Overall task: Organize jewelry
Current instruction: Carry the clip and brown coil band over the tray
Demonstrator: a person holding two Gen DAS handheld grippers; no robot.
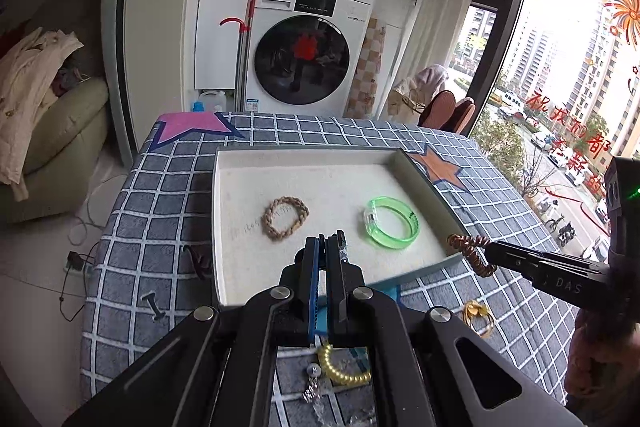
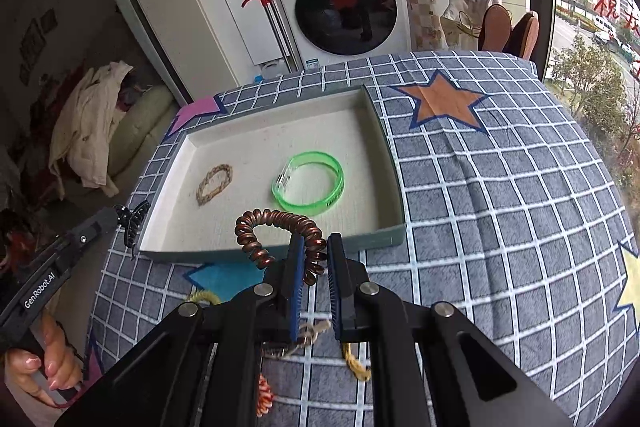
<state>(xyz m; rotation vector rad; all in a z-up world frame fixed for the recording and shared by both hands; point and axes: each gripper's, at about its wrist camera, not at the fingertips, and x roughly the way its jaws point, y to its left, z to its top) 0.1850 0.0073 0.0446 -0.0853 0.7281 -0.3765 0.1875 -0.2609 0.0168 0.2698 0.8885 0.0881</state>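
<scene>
A shallow white-lined tray [image 1: 328, 175] [image 2: 280, 131] lies on the grey checked cloth. In it are a brown braided bracelet [image 1: 266, 223] [image 2: 200, 193] on the left and a clear green bangle [image 1: 394, 244] [image 2: 332, 203] on the right. My left gripper [image 1: 325, 241] [image 2: 120, 217] hovers over the tray's near edge, shut on a black hair claw clip [image 2: 134, 227] [image 1: 341, 243]. My right gripper [image 2: 316, 247] [image 1: 490, 247] is shut on a copper-brown spiral hair tie [image 2: 276, 221] [image 1: 468, 251], which hangs just above the tray's near right rim.
Loose pieces lie on the cloth in front of the tray: a yellow bead coil [image 1: 340, 371], a gold piece [image 1: 476, 313], a silver chain [image 1: 314, 385], an orange coil [image 2: 264, 395] and a yellow cord [image 2: 356, 363]. A washing machine [image 1: 304, 59] stands behind the table. A hand [image 2: 52, 367] holds the left gripper.
</scene>
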